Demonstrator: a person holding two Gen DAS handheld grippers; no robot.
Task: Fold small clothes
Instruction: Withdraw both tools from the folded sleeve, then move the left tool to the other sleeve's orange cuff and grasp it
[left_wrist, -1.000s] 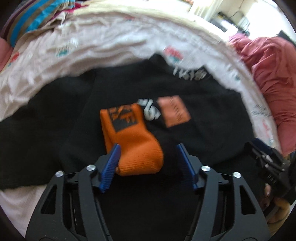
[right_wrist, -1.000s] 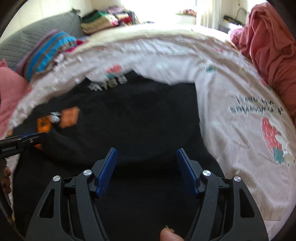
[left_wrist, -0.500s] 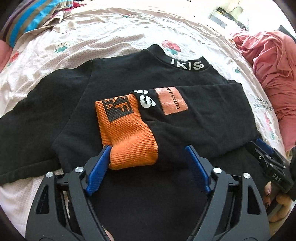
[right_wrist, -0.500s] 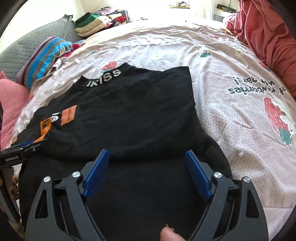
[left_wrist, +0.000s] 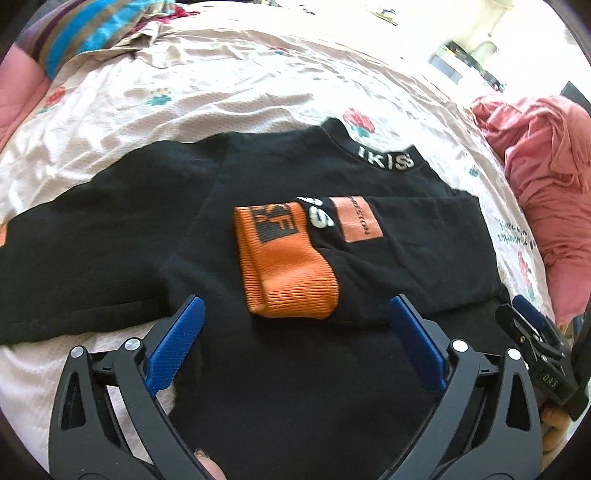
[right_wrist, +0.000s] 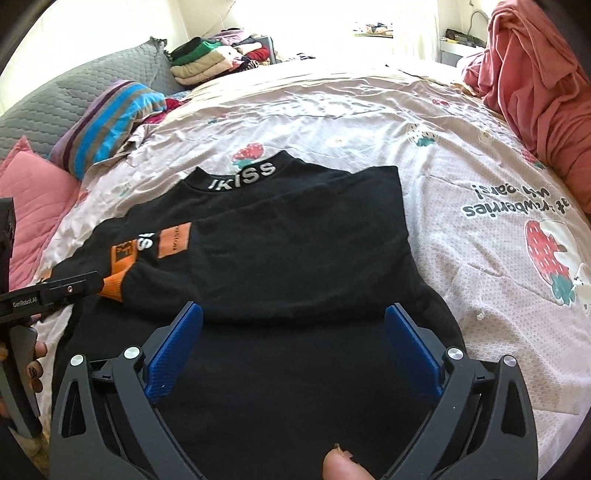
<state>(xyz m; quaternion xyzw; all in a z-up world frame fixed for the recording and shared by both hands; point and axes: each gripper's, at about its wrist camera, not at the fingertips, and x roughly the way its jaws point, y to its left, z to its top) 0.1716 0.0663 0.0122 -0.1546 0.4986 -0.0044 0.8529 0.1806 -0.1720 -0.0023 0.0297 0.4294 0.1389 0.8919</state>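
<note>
Both grippers have backed up and away from the black top since the earlier frames, and their jaws, narrower a second ago, are opening wide with nothing between them. The left gripper hangs over the lower part of the top, just short of the orange cuff; the right gripper hangs over the hem area on the other side.

That top lies flat on the bedsheet, collar away from the cameras. One sleeve is folded across the chest, so its ribbed orange cuff rests mid-body; this looks like a fold just laid down and let go. The other sleeve lies spread out sideways, so it seems the next part to fold.

Its fabric is a soft, matte knit, with white lettering on the collar and an orange patch on the sleeve. Under it the sheet is pale, wrinkled and printed with strawberries. A pink blanket is heaped at the bed's edge.
</note>
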